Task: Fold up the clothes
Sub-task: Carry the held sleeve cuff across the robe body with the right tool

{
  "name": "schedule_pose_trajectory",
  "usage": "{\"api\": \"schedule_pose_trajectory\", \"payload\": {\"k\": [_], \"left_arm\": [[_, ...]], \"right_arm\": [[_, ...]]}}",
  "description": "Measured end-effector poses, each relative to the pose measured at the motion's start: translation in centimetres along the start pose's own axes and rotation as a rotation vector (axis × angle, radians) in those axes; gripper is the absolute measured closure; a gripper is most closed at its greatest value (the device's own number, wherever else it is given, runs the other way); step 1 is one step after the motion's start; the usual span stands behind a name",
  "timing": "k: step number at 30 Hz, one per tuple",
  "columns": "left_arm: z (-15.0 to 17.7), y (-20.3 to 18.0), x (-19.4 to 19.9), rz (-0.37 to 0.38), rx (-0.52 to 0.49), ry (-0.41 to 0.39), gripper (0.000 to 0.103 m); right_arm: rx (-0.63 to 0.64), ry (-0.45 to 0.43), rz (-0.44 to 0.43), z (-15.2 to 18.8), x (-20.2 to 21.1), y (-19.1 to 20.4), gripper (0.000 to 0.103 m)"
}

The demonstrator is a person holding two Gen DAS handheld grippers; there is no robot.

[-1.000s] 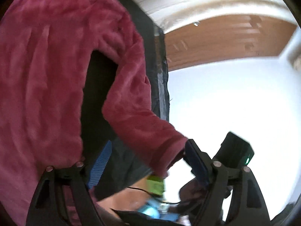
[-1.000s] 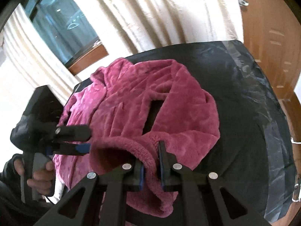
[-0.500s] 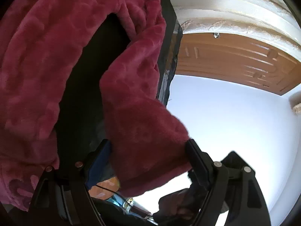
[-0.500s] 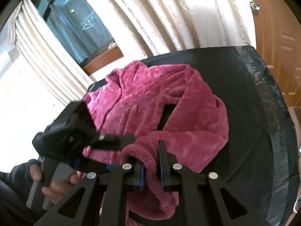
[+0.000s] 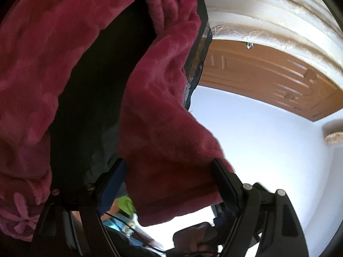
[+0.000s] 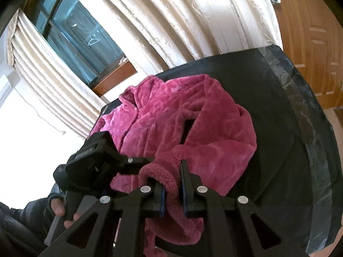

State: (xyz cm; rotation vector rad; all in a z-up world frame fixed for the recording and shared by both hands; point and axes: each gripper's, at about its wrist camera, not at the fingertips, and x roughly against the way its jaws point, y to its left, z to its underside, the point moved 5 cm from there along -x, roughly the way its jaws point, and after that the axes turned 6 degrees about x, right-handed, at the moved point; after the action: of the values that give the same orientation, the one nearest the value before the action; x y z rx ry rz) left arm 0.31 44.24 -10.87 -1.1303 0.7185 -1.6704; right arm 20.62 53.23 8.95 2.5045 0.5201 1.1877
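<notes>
**Left wrist view.**
- Left gripper (image 5: 169, 184): jaws spread wide, one on either side of a sleeve (image 5: 163, 128). The cuff end fills the gap between them. Whether the pads press on the fleece cannot be told; it reads as open around the cloth rather than clamped.
- Sleeve: part of a pink fleece robe (image 5: 42, 75), running from the jaws up and away toward the top of the frame, its long axis in line with the gripper's pointing direction.
- Table (image 5: 94, 98): black cover, showing in the gap between sleeve and robe body. The sleeve runs along the table's edge on the right of this view.
- Beyond: white floor, wooden door (image 5: 268, 79), cream curtain (image 5: 278, 17).

**Right wrist view.**
- Right gripper (image 6: 172, 184): jaws nearly together, pinching a rolled cuff (image 6: 163, 171) of the robe (image 6: 193, 128).
- Robe: heaped on the near-left part of the table (image 6: 278, 117); collar toward the far edge, cuff at the near edge. The table's right side lies bare.
- Left gripper (image 6: 137, 162): just left of the right one, its tips at the same cuff; a hand (image 6: 62, 212) holds its grip.
- Beyond: curtain (image 6: 182, 17), window (image 6: 85, 34), door (image 6: 317, 32).

**Relation for the coming move (judgement).** Both grippers sit at one sleeve end at the near edge, and the robe body lies ahead, toward the far edge. The right has the grip, so it is placed to carry the sleeve forward over the body; the left must close first.
</notes>
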Motion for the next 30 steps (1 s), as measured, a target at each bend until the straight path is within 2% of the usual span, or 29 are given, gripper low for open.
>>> {"api": "schedule_pose_trajectory", "payload": {"k": [3, 6, 13, 16, 20, 24, 27, 30], "left_arm": [[0.3, -0.7, -0.2, 0.040, -0.006, 0.017, 0.020], [0.6, -1.5, -0.1, 0.047, -0.037, 0.002, 0.020], [0.8, -0.1, -0.6, -0.014, -0.010, -0.004, 0.019], [0.7, 0.3, -0.7, 0.007, 0.034, -0.016, 0.018], [0.8, -0.6, -1.9, 0.055, 0.035, 0.000, 0.016], [0.9, -1.6, -3.4, 0.056, 0.020, 0.023, 0.016], [0.8, -1.5, -3.7, 0.021, 0.022, 0.021, 0.016], [0.8, -0.9, -3.3, -0.039, 0.023, 0.010, 0.016]], "right_arm": [[-0.016, 0.019, 0.010, 0.9, -0.1, -0.4, 0.090], [-0.071, 0.013, 0.000, 1.2, 0.2, -1.4, 0.090], [-0.168, -0.028, -0.036, 0.7, 1.4, -2.5, 0.090], [-0.239, -0.039, -0.086, 0.3, 1.7, -3.2, 0.090], [-0.300, 0.021, -0.106, 1.4, 0.7, -4.3, 0.090], [-0.207, 0.125, -0.033, 3.4, -0.8, -3.9, 0.089], [0.039, 0.204, 0.142, 4.9, -1.7, -3.1, 0.088], [0.197, 0.290, 0.199, 6.5, -2.3, -2.3, 0.079]]}}
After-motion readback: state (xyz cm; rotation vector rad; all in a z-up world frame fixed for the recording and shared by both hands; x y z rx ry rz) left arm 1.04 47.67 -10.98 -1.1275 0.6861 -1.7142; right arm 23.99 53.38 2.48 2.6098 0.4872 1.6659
